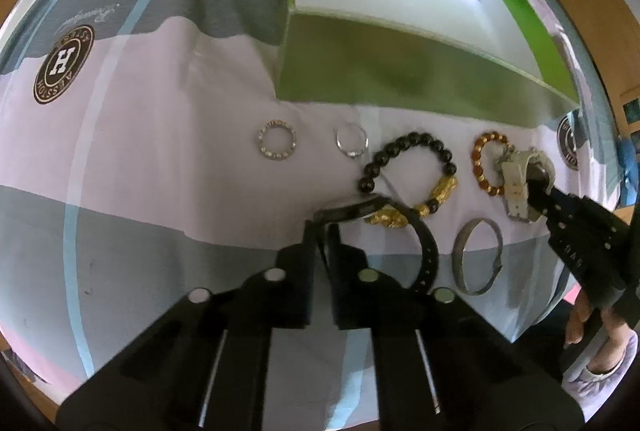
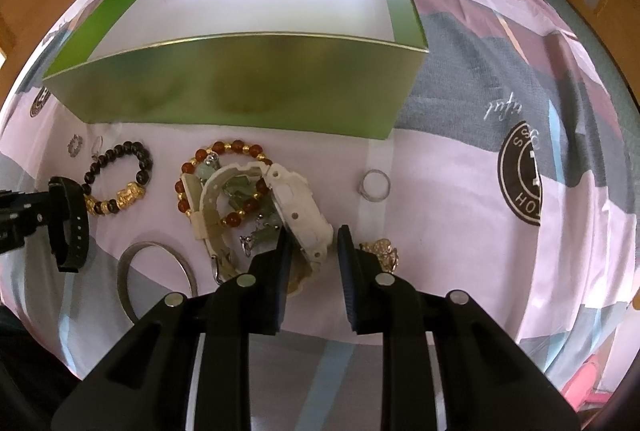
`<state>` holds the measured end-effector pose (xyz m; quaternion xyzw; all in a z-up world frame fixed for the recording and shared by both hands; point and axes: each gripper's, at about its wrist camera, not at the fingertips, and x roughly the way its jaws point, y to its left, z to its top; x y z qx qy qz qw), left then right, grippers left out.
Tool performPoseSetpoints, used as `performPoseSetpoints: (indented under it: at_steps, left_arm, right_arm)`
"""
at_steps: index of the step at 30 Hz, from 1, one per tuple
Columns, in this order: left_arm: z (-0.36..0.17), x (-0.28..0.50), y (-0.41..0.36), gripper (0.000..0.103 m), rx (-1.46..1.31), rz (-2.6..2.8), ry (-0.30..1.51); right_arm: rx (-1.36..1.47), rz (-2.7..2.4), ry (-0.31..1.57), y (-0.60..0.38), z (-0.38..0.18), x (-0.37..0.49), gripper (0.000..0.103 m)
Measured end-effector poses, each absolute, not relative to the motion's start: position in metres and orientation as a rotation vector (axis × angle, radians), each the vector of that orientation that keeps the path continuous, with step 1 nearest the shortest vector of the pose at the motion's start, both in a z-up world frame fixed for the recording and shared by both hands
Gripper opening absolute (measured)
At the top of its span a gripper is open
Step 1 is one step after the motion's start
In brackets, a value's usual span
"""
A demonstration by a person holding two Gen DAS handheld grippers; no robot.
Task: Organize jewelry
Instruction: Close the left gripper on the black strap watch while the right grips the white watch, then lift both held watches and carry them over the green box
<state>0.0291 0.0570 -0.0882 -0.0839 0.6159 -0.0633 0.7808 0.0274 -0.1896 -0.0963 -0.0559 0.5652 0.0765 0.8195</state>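
My left gripper is shut on the black watch at its case, and the strap curls down to the right. In the right wrist view that watch hangs at the left edge. My right gripper is shut on the white watch, which lies over an amber bead bracelet and a green stone chain. From the left wrist view the white watch sits at the right gripper's tips. The open green box stands just behind the jewelry, with nothing in the part of it that shows.
On the patterned bedsheet lie a black bead bracelet with gold charms, a silver bangle, a crystal ring, a plain silver ring, another ring and a gold piece. A hand grips the right tool.
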Motion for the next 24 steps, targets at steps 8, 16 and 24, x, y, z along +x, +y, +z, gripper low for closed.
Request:
performPoseSetpoints:
  at_steps: [8, 16, 24]
  left_arm:
    - [-0.056, 0.027, 0.06, 0.003, -0.229, -0.173, 1.21]
    - [-0.054, 0.03, 0.044, 0.003, -0.184, -0.165, 1.203]
    - [-0.051, 0.034, 0.034, 0.003, -0.122, -0.109, 1.178]
  right_arm:
    - [-0.078, 0.175, 1.167, -0.194, -0.086, 0.024, 0.019]
    - [-0.071, 0.212, 1.107, -0.191, -0.069, 0.021, 0.019]
    - [-0.077, 0.207, 1.135, -0.192, -0.075, 0.023, 0.019]
